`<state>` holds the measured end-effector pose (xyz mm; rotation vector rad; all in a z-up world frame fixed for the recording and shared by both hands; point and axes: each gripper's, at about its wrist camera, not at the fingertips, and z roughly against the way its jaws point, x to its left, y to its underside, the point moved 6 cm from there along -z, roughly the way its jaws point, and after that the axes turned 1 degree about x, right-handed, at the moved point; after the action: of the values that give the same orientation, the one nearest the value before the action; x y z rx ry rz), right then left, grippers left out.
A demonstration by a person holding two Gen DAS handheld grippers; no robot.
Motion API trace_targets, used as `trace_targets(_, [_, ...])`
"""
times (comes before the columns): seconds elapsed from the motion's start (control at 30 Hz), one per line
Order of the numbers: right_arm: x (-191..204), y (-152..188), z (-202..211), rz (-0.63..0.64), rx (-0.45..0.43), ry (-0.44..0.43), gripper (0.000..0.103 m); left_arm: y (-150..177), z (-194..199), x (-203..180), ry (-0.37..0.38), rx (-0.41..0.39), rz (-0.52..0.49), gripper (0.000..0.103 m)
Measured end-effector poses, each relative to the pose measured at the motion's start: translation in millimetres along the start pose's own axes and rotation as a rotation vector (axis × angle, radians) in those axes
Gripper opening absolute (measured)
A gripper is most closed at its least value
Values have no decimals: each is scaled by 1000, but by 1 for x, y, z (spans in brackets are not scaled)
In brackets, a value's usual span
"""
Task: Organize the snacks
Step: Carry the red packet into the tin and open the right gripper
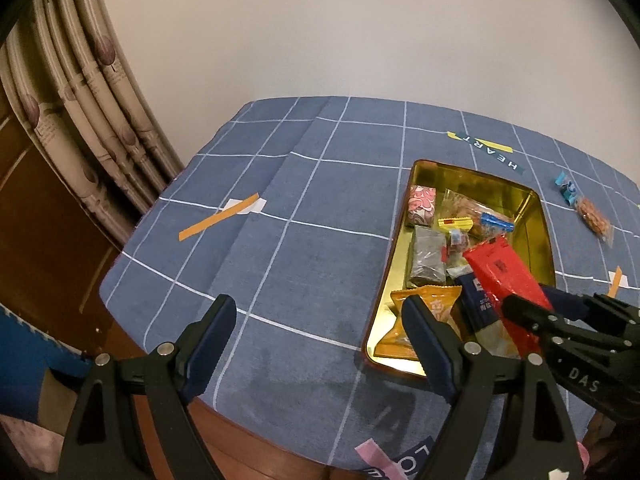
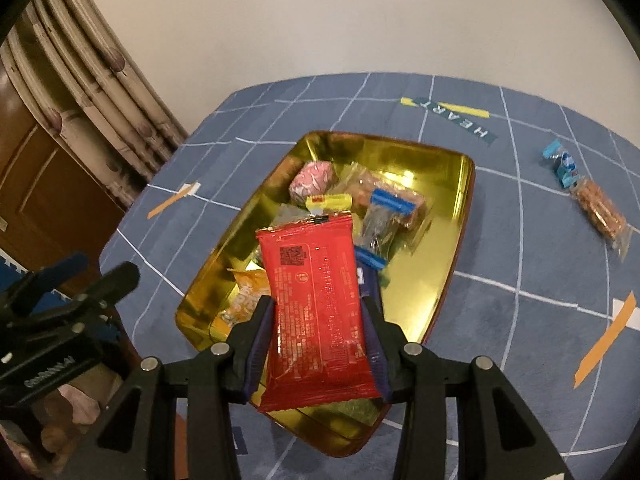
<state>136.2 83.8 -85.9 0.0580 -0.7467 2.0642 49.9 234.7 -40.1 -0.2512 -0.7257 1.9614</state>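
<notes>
The right claw (image 2: pixel 318 336) is clamped on the red packet (image 2: pixel 316 312) above the gold tin (image 2: pixel 460 216); the left claw (image 1: pixel 316 344) stands apart, empty. Released too near the rim, the packet may slide onto the bench (image 1: pixel 300 208).

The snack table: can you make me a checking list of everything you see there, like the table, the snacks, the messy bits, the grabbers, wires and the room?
Surface: blue checked tablecloth, printed with coloured strips and the word HEART.
Job's things: gold tin holding several wrapped snacks; red packet held above it; blue-wrapped candy and clear bag of orange snacks lying on the cloth outside the tin.
Clutter: nothing seen.
Grippers: right gripper shut on the red packet; left gripper open and empty, near the tin's close end.
Cables: nothing seen.
Surroundings: plain wall, patterned curtain, brown wooden door.
</notes>
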Motion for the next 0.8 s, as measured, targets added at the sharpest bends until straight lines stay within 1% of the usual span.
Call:
trace_targets(0.27, [3,2,-10,1,23,-8,44,1,0,-2,-1,4,-5,83])
trace_targets(0.43, [4,2,-12,-19,19,-23,46,2,-2,-4,-3,7,-18,83])
trace_targets(0.63, [1,-3,0,-47,-21,-66,45,4,-3,-4,-6,8,-27,83])
trace_targets(0.7, [-1,-3,8,-56,-52,-82,46,3,-3,-5,-9,7,-27,83])
trace_targets(0.8, [-12,1,24,-70,-110,-68,46,4,-4,-6,-9,8,-31,83])
